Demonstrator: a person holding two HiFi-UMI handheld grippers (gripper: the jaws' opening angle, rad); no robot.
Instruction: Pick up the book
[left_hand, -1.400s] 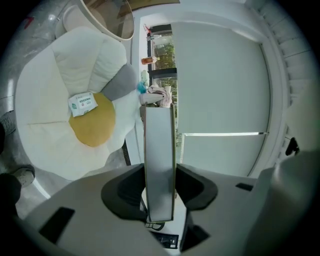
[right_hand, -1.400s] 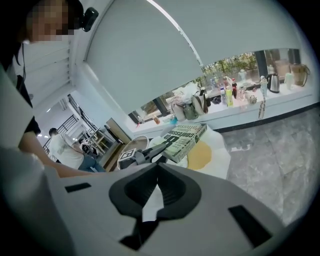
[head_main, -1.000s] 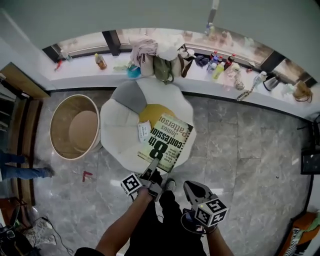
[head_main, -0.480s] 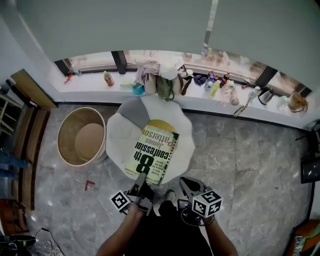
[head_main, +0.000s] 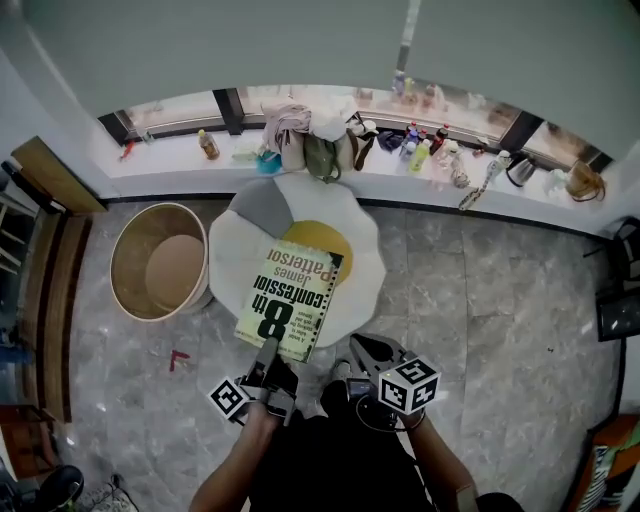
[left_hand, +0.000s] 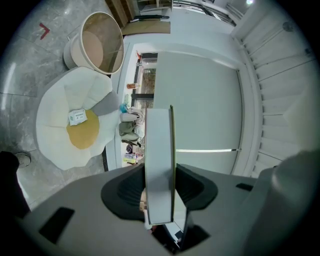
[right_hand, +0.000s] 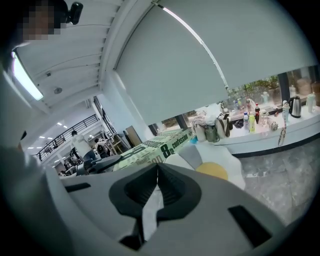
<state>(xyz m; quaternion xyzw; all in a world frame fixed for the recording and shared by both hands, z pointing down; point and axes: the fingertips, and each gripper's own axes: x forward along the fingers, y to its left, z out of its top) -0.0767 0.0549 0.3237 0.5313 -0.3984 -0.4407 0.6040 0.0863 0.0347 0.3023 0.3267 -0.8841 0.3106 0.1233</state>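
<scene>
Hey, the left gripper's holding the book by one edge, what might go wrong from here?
The left gripper pinches the book only at its near edge, so the rest could sag or slip out. The right gripper is shut and empty, giving no support. A drop might hit the hard floor beside the cushion.

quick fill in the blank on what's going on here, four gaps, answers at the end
1. The left gripper is clamped on the book, whose cover shows the large numeral ___.
2. The right gripper, jaws together, holds ___.
3. The white egg-shaped cushion has a ___ centre.
4. In the head view, the round tub stands to the cushion's ___.

Missing words: 8; nothing; yellow; left
</scene>
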